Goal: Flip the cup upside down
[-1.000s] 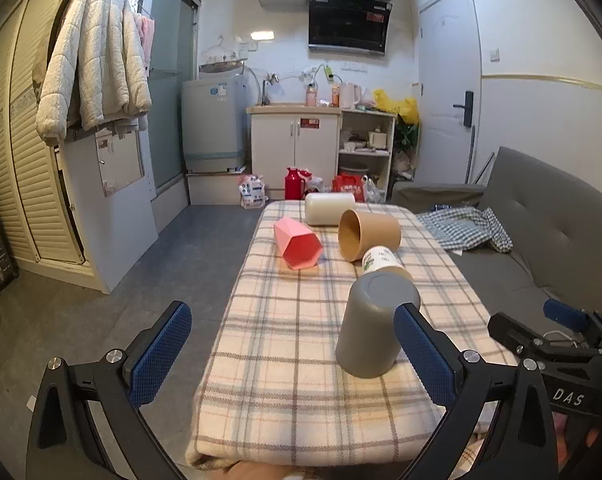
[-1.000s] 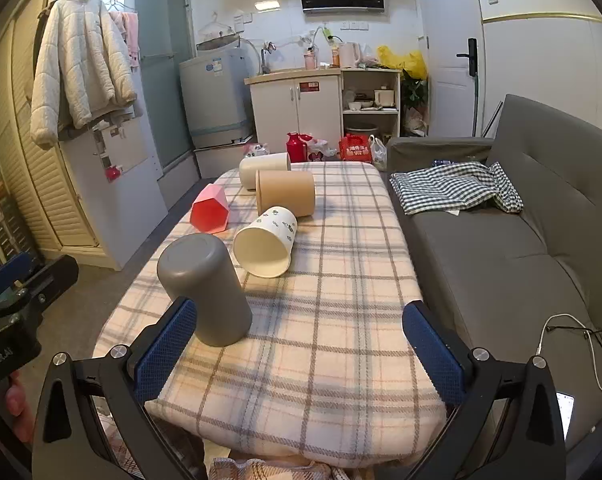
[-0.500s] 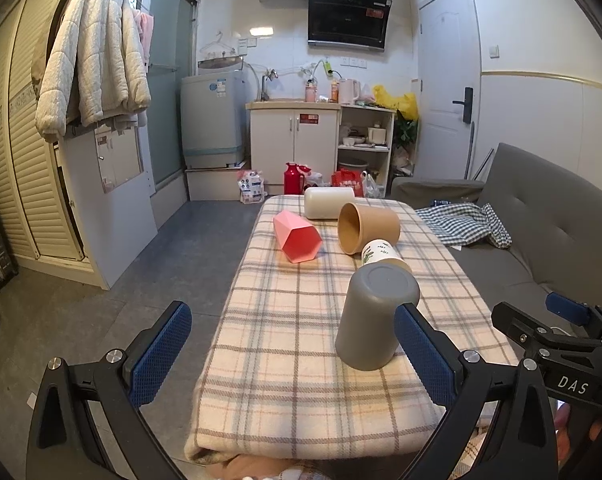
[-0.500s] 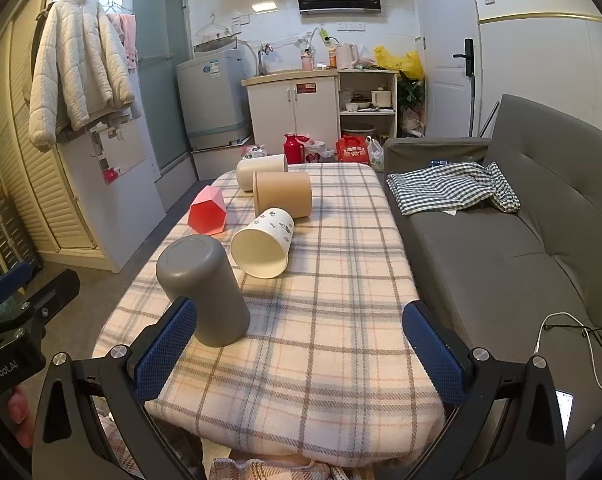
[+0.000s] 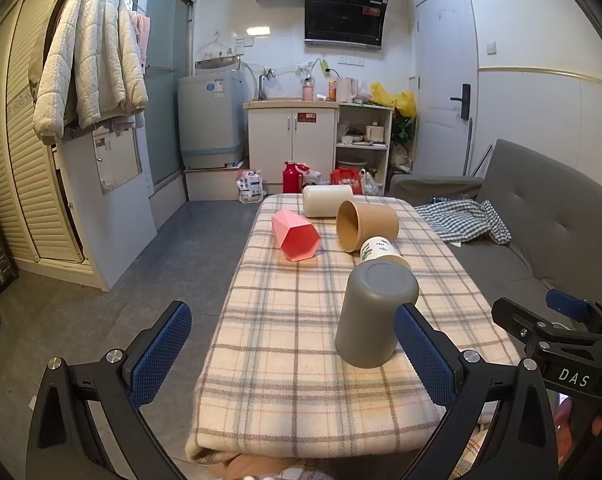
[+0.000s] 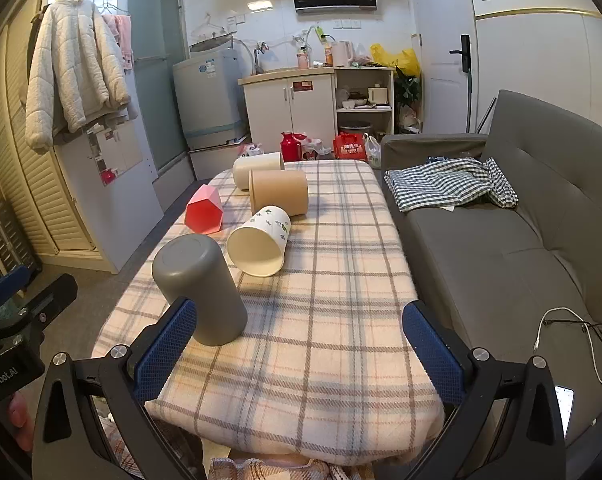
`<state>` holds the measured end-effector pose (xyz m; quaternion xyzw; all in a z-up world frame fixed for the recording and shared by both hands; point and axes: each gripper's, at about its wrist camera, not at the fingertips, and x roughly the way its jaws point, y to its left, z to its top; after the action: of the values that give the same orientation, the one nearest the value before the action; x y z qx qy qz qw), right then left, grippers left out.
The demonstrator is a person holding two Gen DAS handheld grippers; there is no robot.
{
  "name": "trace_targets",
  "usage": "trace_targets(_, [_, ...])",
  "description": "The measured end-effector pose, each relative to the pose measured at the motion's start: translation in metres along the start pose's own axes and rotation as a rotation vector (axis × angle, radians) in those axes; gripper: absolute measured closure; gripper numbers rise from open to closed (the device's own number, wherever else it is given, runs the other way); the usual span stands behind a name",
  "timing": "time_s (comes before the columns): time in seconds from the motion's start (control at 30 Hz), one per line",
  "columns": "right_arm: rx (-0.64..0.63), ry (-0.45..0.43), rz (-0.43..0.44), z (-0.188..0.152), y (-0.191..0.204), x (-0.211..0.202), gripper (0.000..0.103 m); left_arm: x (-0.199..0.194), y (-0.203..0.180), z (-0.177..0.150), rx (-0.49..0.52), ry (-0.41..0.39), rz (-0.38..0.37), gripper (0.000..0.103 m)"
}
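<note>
Grey cup [image 5: 375, 312] beside the blue right pad [image 5: 419, 354] of the left gripper (base up); beyond the fingers, a pink cup [image 5: 295, 234], brown cup [image 5: 367, 225], cream cup [image 5: 327, 201], all on beige plaid cloth [image 5: 285, 320].

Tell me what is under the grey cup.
The grey cup stands mouth down on the plaid tablecloth, its flat base on top. Only cloth shows around its rim; whatever is beneath it is hidden by its walls.

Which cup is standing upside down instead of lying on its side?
The grey cup, nearest the camera. It stands mouth-down on the checked cloth with its flat bottom up. The pink, brown, cream and leaf-print cups lie tipped over.
</note>
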<state>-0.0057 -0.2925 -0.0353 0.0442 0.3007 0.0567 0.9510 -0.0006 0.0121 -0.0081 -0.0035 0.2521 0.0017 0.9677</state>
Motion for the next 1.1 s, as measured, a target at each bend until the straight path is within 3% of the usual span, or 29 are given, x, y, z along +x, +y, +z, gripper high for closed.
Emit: trace_targets(1.1, [0.003,0.006,-0.004,-0.0021,-0.0015,0.0005,0.0,-0.0002,-0.001,-0.0004,0.0,0.001,0.0,0.0])
